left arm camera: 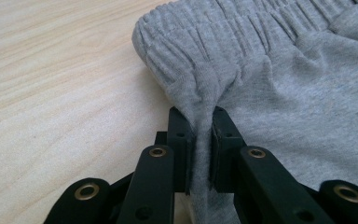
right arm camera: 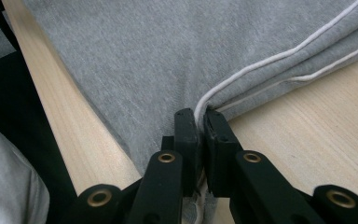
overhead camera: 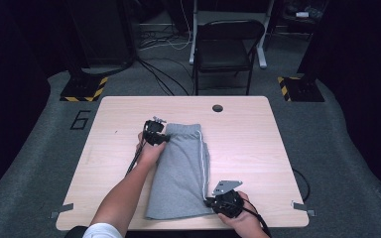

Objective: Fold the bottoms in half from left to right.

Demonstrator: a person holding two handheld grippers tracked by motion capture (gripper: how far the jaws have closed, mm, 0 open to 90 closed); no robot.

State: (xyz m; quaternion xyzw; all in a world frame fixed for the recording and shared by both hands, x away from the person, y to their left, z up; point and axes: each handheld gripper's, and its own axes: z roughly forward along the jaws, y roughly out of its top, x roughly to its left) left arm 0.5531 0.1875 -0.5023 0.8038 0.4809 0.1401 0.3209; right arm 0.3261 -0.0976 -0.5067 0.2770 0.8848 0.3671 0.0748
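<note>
**Grey shorts pinched at two corners**

A pair of grey shorts (overhead camera: 181, 171) lies folded lengthwise on the light wooden worktop (overhead camera: 248, 144), waistband toward the far edge, hem near the person's edge. The left tongs (overhead camera: 155, 133) are closed on a bunched fold of the elastic waistband (left arm camera: 223, 28) at its left corner, cloth gathered between the jaws. The right tongs (overhead camera: 217, 202) are clamped on the hem corner where the white piping (right arm camera: 279, 57) runs along the side seam.
</note>
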